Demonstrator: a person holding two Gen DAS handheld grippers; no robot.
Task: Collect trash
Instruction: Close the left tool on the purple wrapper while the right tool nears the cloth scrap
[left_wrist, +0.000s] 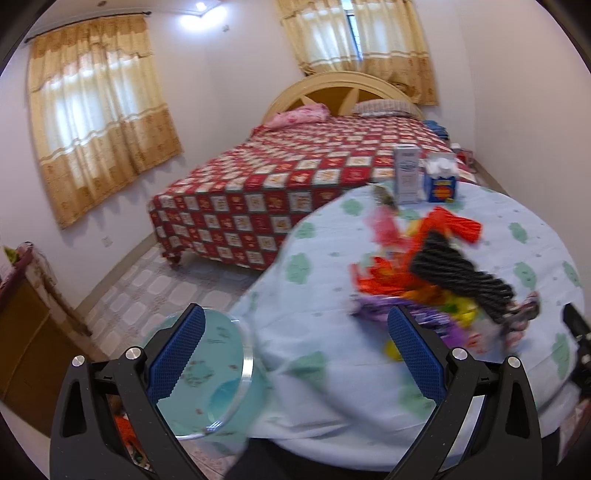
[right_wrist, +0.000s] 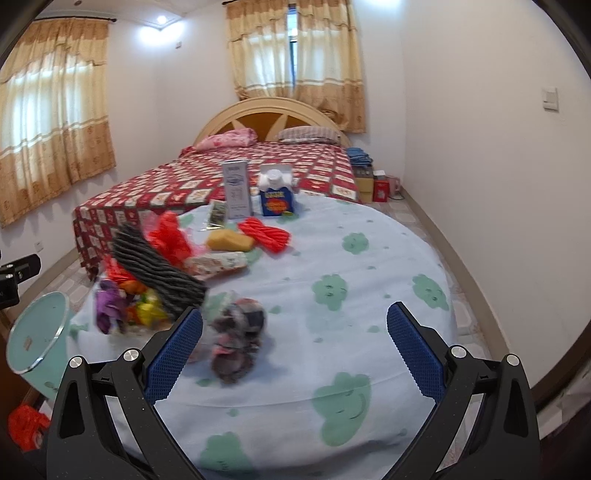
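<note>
A pile of trash (left_wrist: 424, 280) lies on the round table (left_wrist: 314, 332): red and orange wrappers, a purple wrapper (right_wrist: 107, 302), yellow bits and a black ribbed piece (right_wrist: 159, 273). My left gripper (left_wrist: 295, 350) is open at the table's near-left edge. Its left finger overlaps the rim of a pale teal bin (left_wrist: 207, 376) that tilts toward the table. My right gripper (right_wrist: 295, 354) is open above the cloth. A blurred, crumpled grey and pink wrapper (right_wrist: 236, 339) sits just inside its left finger, not gripped. The teal bin (right_wrist: 37, 332) shows at the far left of the right wrist view.
At the table's far side stand a white box (right_wrist: 238, 188) and a blue carton (right_wrist: 277, 195), with a yellow sponge (right_wrist: 229, 240) and a red ribbed item (right_wrist: 264, 232) nearer. A bed (right_wrist: 221, 177) with a red checked cover lies beyond. A wooden cabinet (left_wrist: 22, 332) stands on the left.
</note>
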